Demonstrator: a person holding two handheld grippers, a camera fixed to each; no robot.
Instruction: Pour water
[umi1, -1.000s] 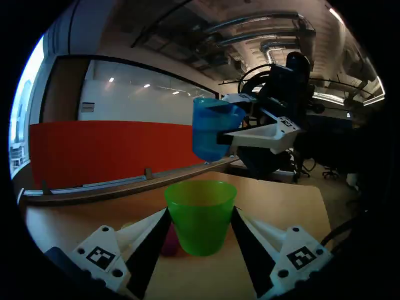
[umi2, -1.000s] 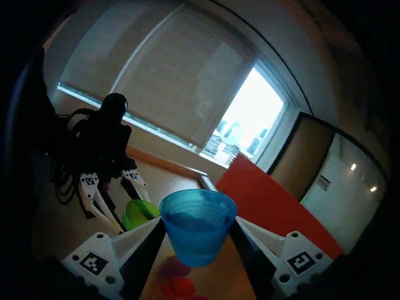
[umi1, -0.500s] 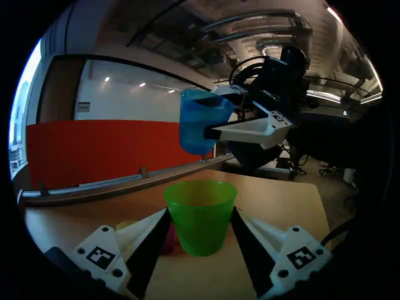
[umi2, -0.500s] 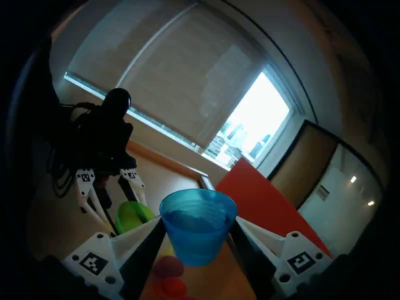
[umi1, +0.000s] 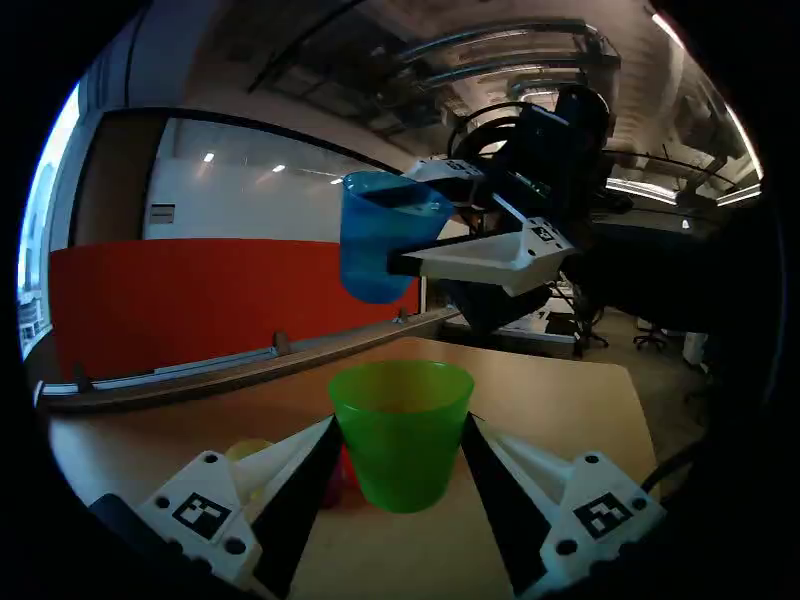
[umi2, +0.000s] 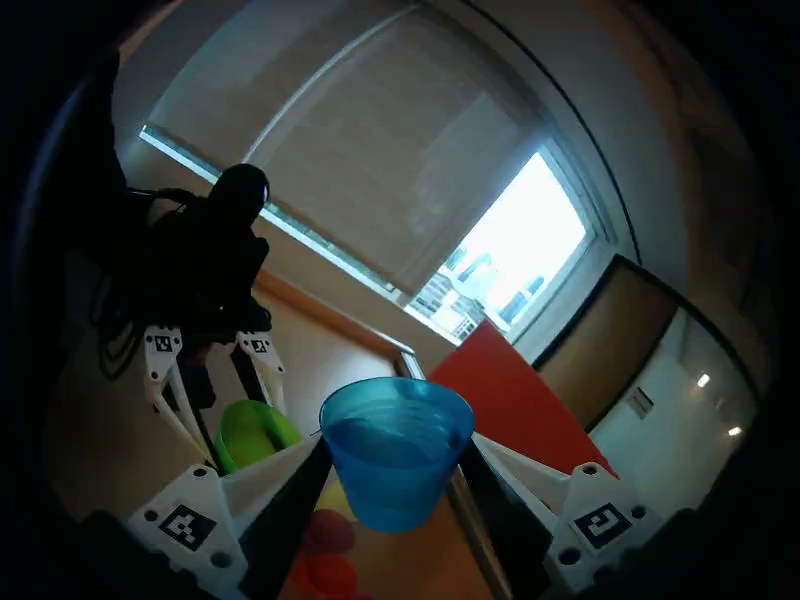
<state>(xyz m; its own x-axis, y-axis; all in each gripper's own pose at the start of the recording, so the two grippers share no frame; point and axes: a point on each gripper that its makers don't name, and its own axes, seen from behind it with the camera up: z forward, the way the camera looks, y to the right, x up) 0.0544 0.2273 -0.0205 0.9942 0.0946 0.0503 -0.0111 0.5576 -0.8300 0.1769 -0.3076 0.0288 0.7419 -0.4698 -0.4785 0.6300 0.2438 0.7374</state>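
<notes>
L gripper (umi1: 400, 458), bottom centre of left gripper view: fingers closed on the green cup (umi1: 402, 430), one pressing each side. Cup upright, mouth open, looks empty. It hangs just above the table (umi1: 560, 400), w/ small yellow and red bits (umi1: 255, 455) low left behind it.

R gripper (umi2: 397, 478), bottom centre of right gripper view: clamped on the blue cup (umi2: 397, 465), water visible inside, fairly full. Farther off in the left gripper view, that blue cup sits upper centre, above and a bit left of the green rim, nearly level.

Step in hand, I'd say: line up, then tip.
- Bring the blue lip over the green mouth before tilting; depth gap is hard to judge from here.
- Lower it close to the rim, less splash.
- Tilt slow, thin stream.
- Hold green level and steady; thin plastic, so don't squeeze harder.

Far back: red wall panel (umi1: 200, 300).
</notes>
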